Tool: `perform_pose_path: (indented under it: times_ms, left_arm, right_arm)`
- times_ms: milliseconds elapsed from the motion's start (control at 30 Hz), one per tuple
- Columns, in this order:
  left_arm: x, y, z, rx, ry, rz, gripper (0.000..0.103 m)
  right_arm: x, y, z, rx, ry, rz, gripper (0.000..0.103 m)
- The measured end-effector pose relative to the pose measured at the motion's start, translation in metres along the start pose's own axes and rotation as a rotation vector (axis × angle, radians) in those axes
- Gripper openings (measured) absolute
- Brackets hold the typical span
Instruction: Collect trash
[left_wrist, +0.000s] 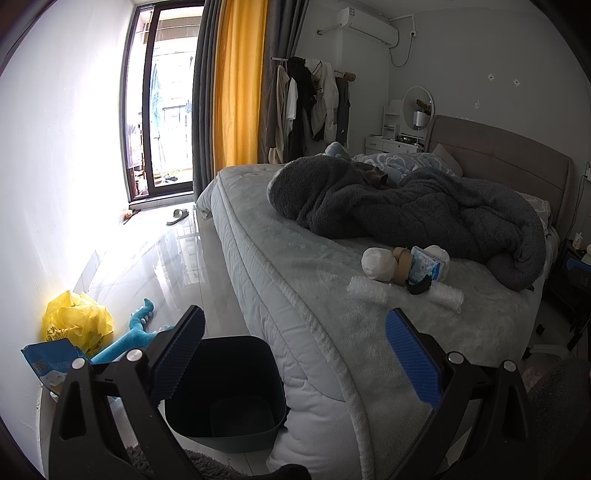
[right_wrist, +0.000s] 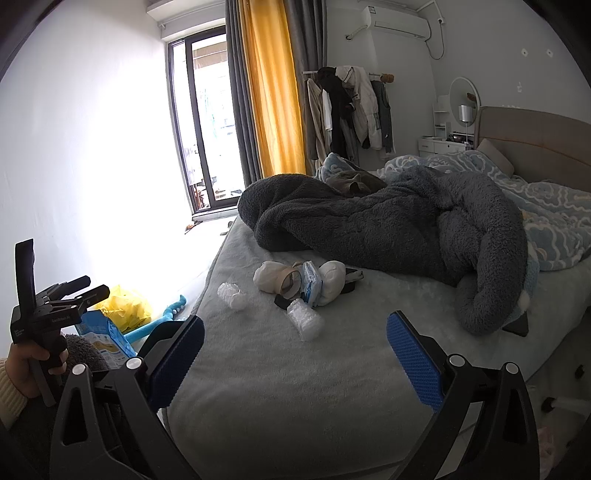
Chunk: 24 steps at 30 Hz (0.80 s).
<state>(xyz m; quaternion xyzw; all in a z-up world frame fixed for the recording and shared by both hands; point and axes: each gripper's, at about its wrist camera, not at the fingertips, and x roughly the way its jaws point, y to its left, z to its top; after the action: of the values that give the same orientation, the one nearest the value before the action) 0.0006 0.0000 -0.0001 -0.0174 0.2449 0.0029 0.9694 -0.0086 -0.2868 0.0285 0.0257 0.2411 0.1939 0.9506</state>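
A cluster of trash lies on the grey bed (right_wrist: 280, 369): two white paper balls (right_wrist: 269, 276), a cardboard tape roll (right_wrist: 289, 282), a blue-white tissue pack (right_wrist: 311, 283), a black item (right_wrist: 282, 302) and two bubble-wrap rolls (right_wrist: 306, 320). The cluster also shows in the left wrist view (left_wrist: 404, 267). A dark bin (left_wrist: 225, 391) stands on the floor beside the bed. My left gripper (left_wrist: 295, 356) is open and empty above the bin and bed edge. My right gripper (right_wrist: 295, 360) is open and empty over the bed, short of the trash. The left gripper also shows in the right wrist view (right_wrist: 85, 288).
A dark fleece blanket (right_wrist: 388, 221) is heaped behind the trash. On the floor by the wall lie a yellow plastic bag (left_wrist: 77, 321), a blue package (left_wrist: 48, 362) and a blue toy (left_wrist: 133, 332). A slipper (left_wrist: 178, 216) lies near the balcony door.
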Motion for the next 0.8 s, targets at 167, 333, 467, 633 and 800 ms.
perform_pose_path:
  times_ms: [167, 333, 467, 633, 800]
  left_arm:
    - [0.0001, 0.0, 0.0, 0.0, 0.001, 0.0, 0.1]
    - [0.0001, 0.0001, 0.0001, 0.0, 0.001, 0.0, 0.1]
    - [0.0003, 0.0001, 0.0001, 0.0, 0.002, 0.0, 0.1]
    - [0.0011, 0.0027, -0.0053, 0.0, 0.002, -0.001, 0.1]
    - [0.0017, 0.0043, -0.0088, 0.0, 0.004, -0.001, 0.1]
  right_arm:
    - [-0.0005, 0.0002, 0.0001, 0.0, 0.0, 0.0, 0.1]
    - [-0.0002, 0.0001, 0.0001, 0.001, 0.0, 0.0, 0.1]
    - [-0.0004, 0.0002, 0.0001, 0.0, 0.0, 0.0, 0.1]
    - [-0.0002, 0.0001, -0.0002, 0.0, -0.001, 0.0, 0.1]
    - [-0.0006, 0.0002, -0.0005, 0.001, -0.001, 0.001, 0.1]
